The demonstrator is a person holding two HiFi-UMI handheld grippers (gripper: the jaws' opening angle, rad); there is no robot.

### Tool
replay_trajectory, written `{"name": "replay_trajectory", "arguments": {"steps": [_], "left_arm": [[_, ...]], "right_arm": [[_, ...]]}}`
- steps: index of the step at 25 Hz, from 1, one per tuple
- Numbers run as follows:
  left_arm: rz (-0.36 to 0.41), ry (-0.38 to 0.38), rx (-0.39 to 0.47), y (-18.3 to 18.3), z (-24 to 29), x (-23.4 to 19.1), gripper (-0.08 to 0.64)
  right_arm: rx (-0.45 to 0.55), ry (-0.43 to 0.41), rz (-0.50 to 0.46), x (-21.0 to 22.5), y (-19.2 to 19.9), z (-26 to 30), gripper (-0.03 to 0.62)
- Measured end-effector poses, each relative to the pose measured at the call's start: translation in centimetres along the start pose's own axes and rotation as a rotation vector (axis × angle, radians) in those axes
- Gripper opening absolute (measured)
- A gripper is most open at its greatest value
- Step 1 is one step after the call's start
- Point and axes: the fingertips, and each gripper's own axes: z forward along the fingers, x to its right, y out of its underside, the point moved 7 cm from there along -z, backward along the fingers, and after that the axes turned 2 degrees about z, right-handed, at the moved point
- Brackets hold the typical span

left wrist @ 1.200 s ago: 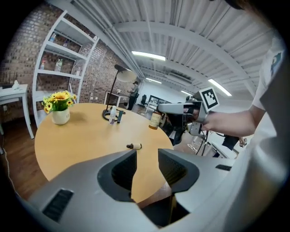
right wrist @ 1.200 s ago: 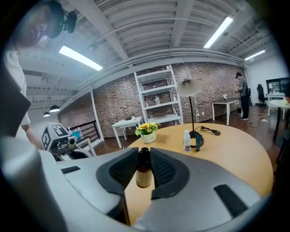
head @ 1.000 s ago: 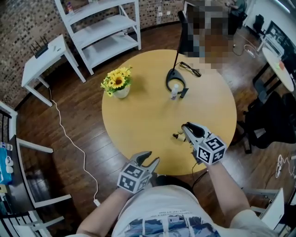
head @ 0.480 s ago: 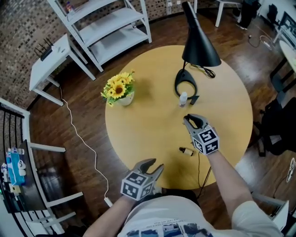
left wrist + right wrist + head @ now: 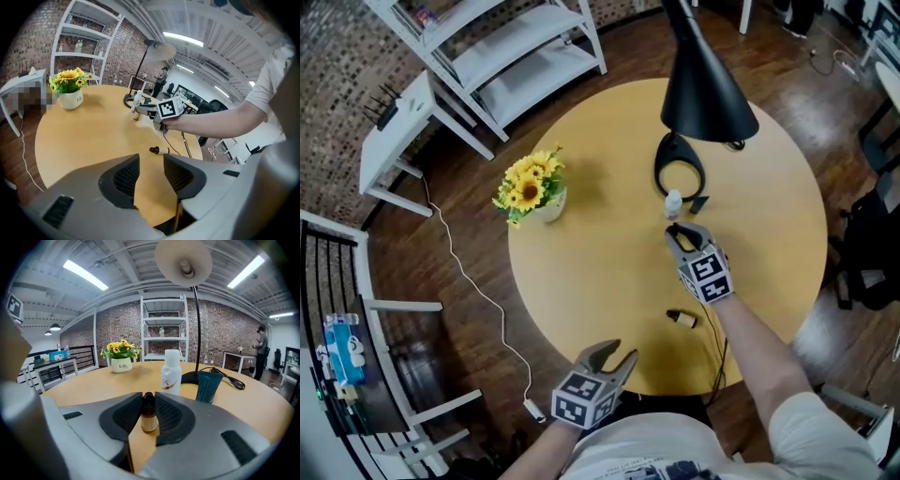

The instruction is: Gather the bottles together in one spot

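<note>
Lettering on the white bottle [image 5: 171, 371] is blurred; lampshade [image 5: 183, 261] cut off above.

The lamp shade [image 5: 705, 89] and white shelf [image 5: 511, 52] run off the far edge. The white bottle [image 5: 171, 371] has an unreadable label.

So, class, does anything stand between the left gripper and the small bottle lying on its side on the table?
Nothing visible: only bare tabletop lies between the left gripper and the lying bottle.
</note>
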Motion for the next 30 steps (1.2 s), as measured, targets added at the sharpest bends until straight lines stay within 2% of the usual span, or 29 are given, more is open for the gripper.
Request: {"name": "replay_trajectory", "arguments": {"steps": [6,11,14,21,25,30], "left_arm": [[0.000,0.006,0.009,-0.1,-0.3,-0.2,0.141],[0.013,0.016,0.023,0.0,-0.5,-0.2,0.141],[0.023,0.022,0.040,0.1,-1.0,-0.4,0.141],[0.080,0.055,0.089,1.0,-4.0,-0.2,0.144],[0.093,0.088,0.116,2.5,-6.2,0.1,0.144],[0.099,0.125,0.134,5.1,-9.0,1.3,0.144]], "right_arm": [[0.002,0.033,-0.011,-0.3,0.1,-0.2,0.112],[-0.005,0.046,-0.010,-0.1,-0.2,-1.1,0.206],[0.001,0.059,-0.012,-0.5,-0.9,-3.1,0.206],[0.028,0.139,0.026,-4.9,-2.0,-13.8,0.206],[0.039,0.191,0.033,-10.1,-2.0,-21.8,0.206],[0.024,0.222,0.082,-17.8,-0.1,-30.3,0.204]]}}
